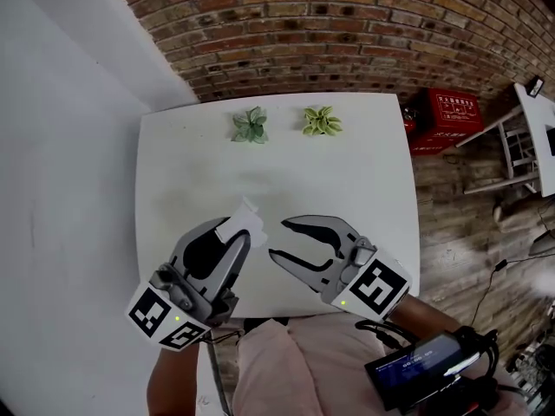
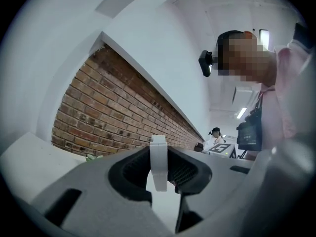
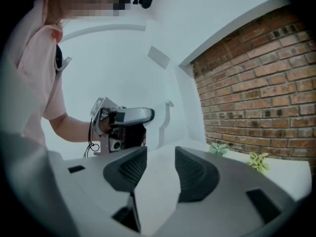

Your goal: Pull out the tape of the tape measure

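**A:** Biggest first: what lay where?

**B:** The smooth white table (image 1: 173, 189) was under your hands. Your left gripper (image 1: 232, 237) was clamped narrow on the white tape measure (image 1: 241, 223), above the table's near edge. Your right gripper (image 1: 279, 238) stood wide, with nothing between its textured pads (image 3: 131, 169).

**A:** How would it handle?

**B:** Probably light: a flat, thin, slick case of hard plastic. The tape should be springy. You'd take its end tab, which I couldn't make out. 2 small leafy plants (image 1: 250, 125) stood far off.
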The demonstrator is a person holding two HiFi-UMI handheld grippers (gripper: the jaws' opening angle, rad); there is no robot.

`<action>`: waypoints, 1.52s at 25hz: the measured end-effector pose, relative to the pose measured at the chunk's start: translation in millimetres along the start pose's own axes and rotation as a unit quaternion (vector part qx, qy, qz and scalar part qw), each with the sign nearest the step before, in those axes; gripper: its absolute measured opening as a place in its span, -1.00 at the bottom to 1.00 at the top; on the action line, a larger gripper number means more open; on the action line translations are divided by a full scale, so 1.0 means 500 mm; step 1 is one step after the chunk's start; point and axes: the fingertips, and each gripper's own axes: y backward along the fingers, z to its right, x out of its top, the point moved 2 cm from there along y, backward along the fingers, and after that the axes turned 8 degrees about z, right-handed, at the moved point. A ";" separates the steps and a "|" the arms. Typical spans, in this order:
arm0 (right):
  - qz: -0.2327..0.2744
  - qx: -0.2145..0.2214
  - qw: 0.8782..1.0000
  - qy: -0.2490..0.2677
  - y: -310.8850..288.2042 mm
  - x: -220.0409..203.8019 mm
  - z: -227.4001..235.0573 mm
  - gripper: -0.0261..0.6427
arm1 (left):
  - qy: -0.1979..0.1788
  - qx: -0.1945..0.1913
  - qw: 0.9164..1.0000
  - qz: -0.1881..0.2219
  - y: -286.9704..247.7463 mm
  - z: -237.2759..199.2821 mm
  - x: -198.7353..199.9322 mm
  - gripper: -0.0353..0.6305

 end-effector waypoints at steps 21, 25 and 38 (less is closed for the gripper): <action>-0.016 0.055 0.985 -0.161 0.024 0.055 0.019 -0.48 | -0.132 -0.122 0.980 -0.082 0.031 0.052 -0.084 -0.59; -0.030 0.066 0.973 -0.220 0.020 0.040 0.015 -0.48 | -0.169 -0.142 0.971 -0.089 0.032 0.060 -0.100 -0.59; -0.068 0.076 0.948 -0.300 0.008 -0.012 0.000 -0.66 | -0.227 -0.170 0.953 -0.103 0.039 0.063 -0.123 -0.59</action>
